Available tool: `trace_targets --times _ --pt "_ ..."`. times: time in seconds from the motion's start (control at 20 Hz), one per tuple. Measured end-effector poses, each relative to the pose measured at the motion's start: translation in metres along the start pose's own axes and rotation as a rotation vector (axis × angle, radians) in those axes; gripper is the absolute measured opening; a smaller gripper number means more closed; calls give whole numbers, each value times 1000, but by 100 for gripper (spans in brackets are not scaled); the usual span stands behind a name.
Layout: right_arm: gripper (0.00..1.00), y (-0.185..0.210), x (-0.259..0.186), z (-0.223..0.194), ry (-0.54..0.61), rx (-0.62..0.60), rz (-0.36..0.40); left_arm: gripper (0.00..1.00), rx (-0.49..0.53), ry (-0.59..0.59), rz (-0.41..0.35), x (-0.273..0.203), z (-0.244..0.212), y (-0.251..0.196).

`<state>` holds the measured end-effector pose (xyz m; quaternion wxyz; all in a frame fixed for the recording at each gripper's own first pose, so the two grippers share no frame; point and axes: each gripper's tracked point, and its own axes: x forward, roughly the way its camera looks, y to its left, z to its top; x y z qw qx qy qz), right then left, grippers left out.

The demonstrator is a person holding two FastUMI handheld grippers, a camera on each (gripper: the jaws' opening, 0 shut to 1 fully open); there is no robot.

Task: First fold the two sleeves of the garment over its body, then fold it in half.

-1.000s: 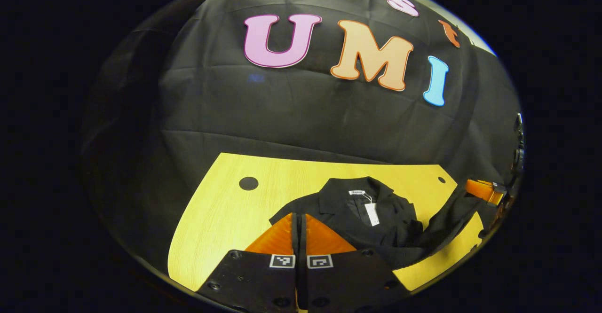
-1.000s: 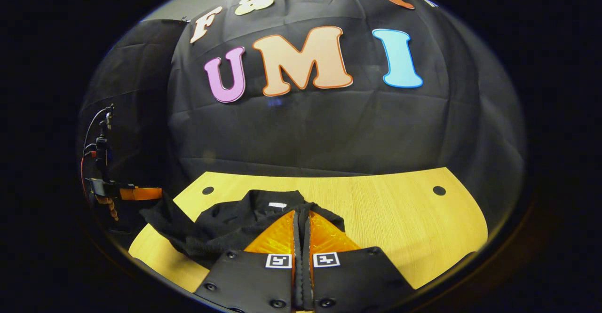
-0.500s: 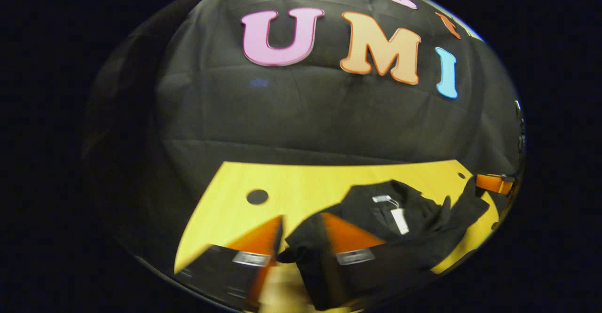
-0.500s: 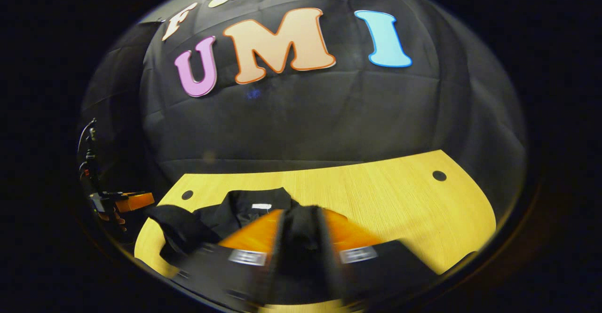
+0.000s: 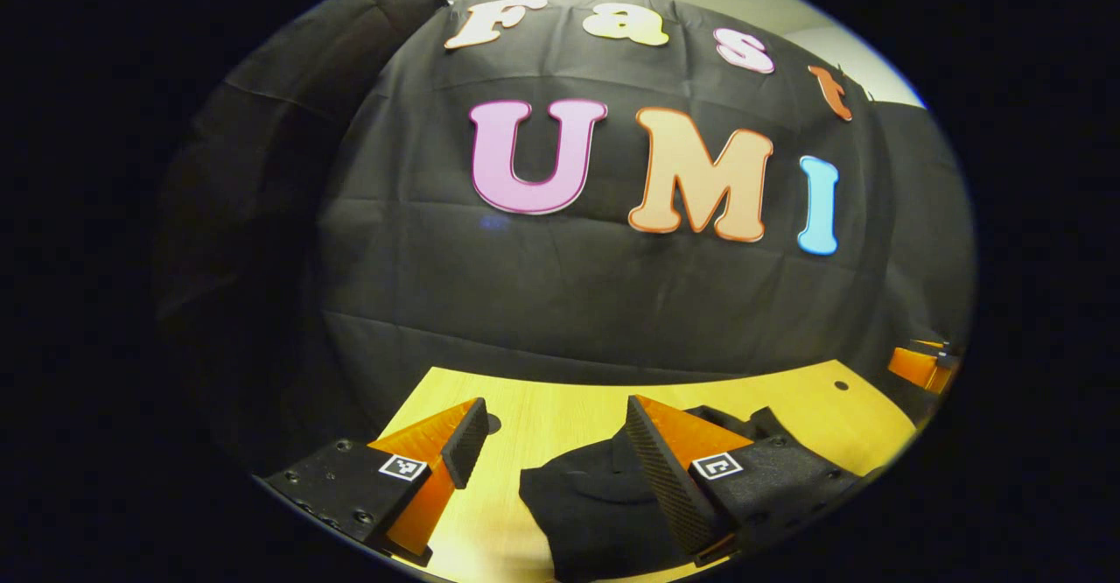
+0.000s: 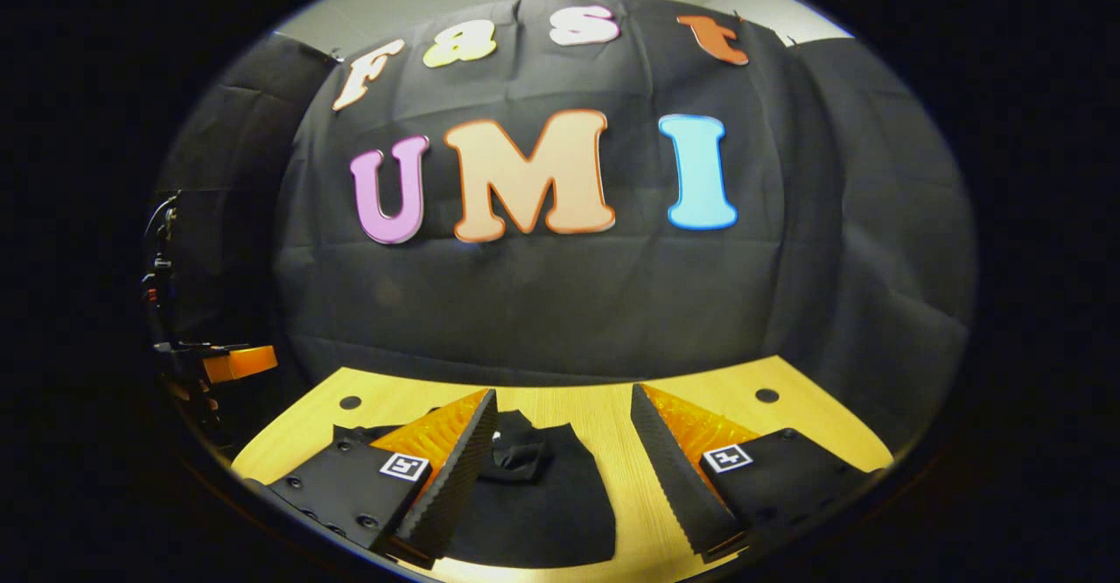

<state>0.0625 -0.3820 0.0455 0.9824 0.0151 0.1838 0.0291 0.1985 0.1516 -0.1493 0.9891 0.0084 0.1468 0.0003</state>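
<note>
In the left gripper view, the left gripper (image 5: 553, 443) hangs over the near part of the yellow wooden table (image 5: 560, 403) with its two fingers spread wide apart and nothing between them. Its right finger (image 5: 658, 469) stands over the black garment (image 5: 586, 504); whether it touches the cloth cannot be told. The left finger (image 5: 464, 430) is over bare wood. The garment lies bunched flat on the table, running from the near edge back toward the right side. Beyond it, near the far edge, a small dark round hole (image 5: 841, 385) sits close to the far right corner, and another is partly hidden behind the left finger. Off the right edge of the table the other gripper shows at the rim of the view.

In the right gripper view, the right gripper (image 6: 564, 447) is likewise parted wide, holding nothing. The garment (image 6: 542, 504) lies on the table (image 6: 604, 408) between and below its fingers, reaching the near edge, with a crumpled fold at its far end; part of it runs behind the left finger (image 6: 464, 460). The right finger (image 6: 669, 469) is over bare wood just beside the cloth. Farther back, two dark holes, one toward the far left corner (image 6: 350, 402) and one toward the far right corner (image 6: 767, 395), lie near the far edge. The left gripper (image 6: 232, 361) appears past the table's left edge.
</note>
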Motion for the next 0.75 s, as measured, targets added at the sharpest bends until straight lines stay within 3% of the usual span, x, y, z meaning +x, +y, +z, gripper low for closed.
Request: trace_targets --times 0.2,0.35,0.45,0.55,0.6,0.75 --pt "94 1 -60 7 -98 -36 43 92 42 -125 14 -65 37 -20" --pt "97 -2 -108 10 -146 -26 69 93 47 -187 31 -116 58 -38" --pt "94 -6 -143 9 -172 -7 85 92 38 -208 21 -146 60 -57" --pt "94 -13 -181 7 -209 7 94 92 34 -230 4 -176 61 -75" --pt "99 -17 -198 6 -228 13 95 92 37 -243 5 -189 64 -81" --pt "96 -27 -236 -6 -233 25 104 92 31 -251 1 -223 62 -98"
